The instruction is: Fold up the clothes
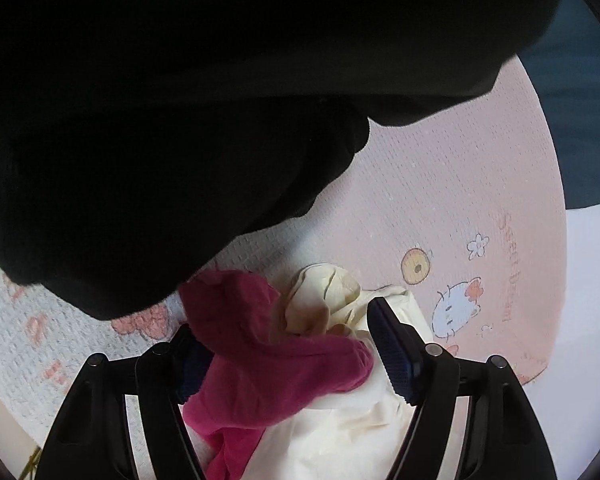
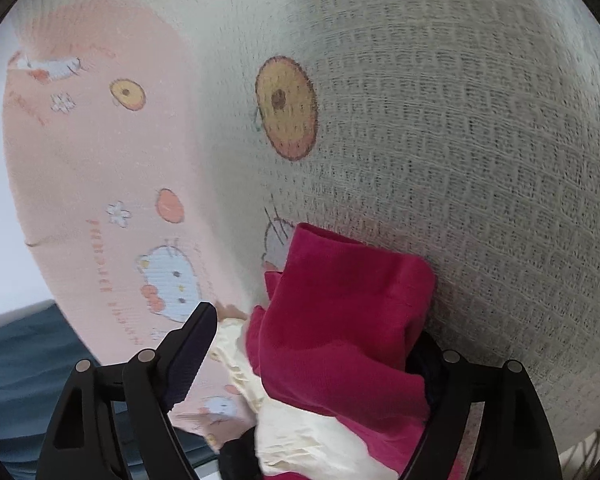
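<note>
Magenta garment (image 1: 276, 360) and cream cloth (image 1: 340, 412) lie bunched low in both frames, between the wide-spread jaws of left gripper (image 1: 288, 332) and right gripper (image 2: 320, 344); whether either grips, I cannot tell.

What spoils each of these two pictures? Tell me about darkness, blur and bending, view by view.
Left wrist view: a black garment fills the upper half as featureless dark, and the fisheye bends the pink blanket's edge into an arc. Right wrist view: evenly lit, but the gauze blanket bulges and smears with blur towards the right, while the magenta garment stays fairly sharp.
</note>
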